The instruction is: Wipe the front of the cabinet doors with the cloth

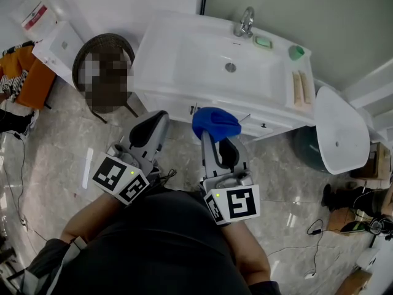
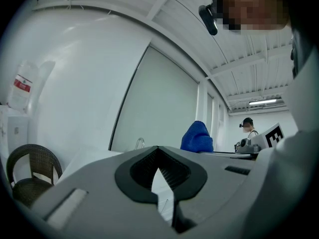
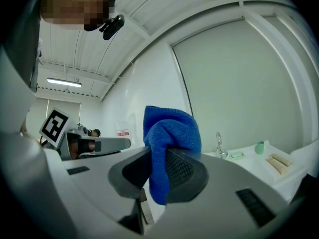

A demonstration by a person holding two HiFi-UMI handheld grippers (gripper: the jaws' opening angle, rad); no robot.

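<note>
Clamping the cloth [image 1: 215, 122] in our right gripper [image 1: 219, 137], cabinet doors [image 1: 270, 128] just beyond it; our left gripper [image 1: 158, 119] closed, empty.

The blue cloth [image 1: 215, 123] looks soft and nappy. The white basin [image 1: 184, 54] is smooth and glossy, its tap [image 1: 245, 22] shiny metal. The floor [image 1: 55, 165] is polished and stone-like; the chair [image 1: 113, 39] at far left is woven wicker.

bright, even light (fisheye edges darken).
</note>
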